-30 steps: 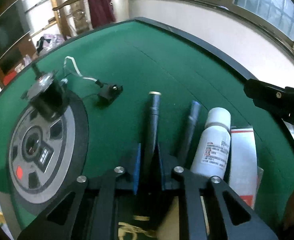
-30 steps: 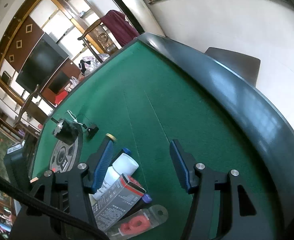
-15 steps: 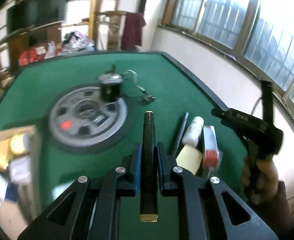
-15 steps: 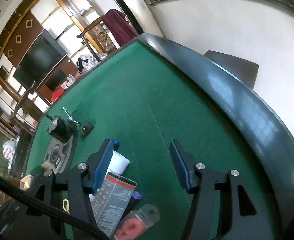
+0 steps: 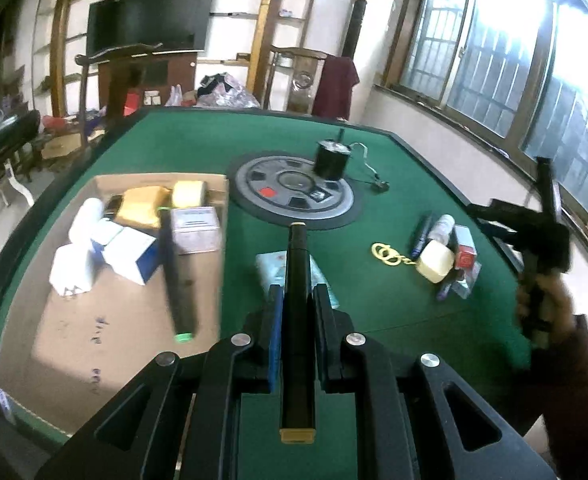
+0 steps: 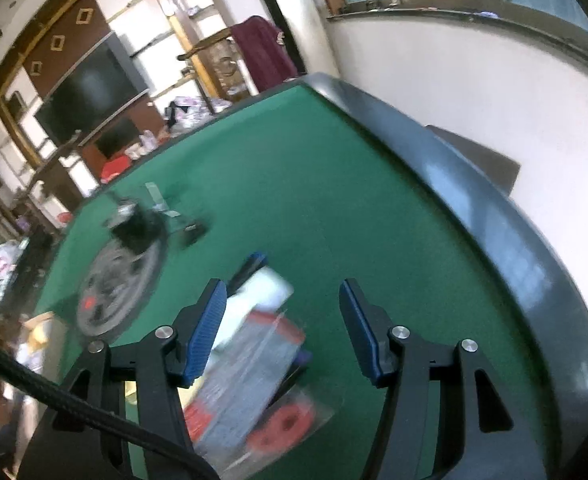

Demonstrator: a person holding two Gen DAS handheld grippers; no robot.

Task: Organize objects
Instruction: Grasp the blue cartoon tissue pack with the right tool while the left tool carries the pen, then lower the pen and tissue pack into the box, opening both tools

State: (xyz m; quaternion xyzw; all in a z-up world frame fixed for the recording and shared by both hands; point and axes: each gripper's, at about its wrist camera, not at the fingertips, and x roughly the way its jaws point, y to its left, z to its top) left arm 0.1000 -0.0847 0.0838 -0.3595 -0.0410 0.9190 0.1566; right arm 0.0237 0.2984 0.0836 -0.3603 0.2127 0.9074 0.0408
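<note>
Cardboard tray (image 5: 125,320) mid-left part-filled; left gripper (image 5: 297,300) clamps black pen (image 5: 298,320), right gripper (image 6: 281,328) half-open, empty, above remaining pile (image 5: 446,258).

Left gripper (image 5: 297,300): black two-finger frame with blue pads, filling the lower centre of the left wrist view; points forward and downward.
Left jaws: drawn in tight, both pads pressed on a slim black pen with gold end caps (image 5: 298,320) that runs straight along the fingers.
Right gripper (image 6: 281,326): black frame, blue ribbed pads, low centre of the right wrist view; angled down.
Right jaws: standing apart, about halfway, nothing pinched between the pads.
Right gripper, seen from the left wrist view (image 5: 522,228): at the right edge, blurred, gripped by a hand (image 5: 542,300) in a dark sleeve (image 5: 574,380).
</note>
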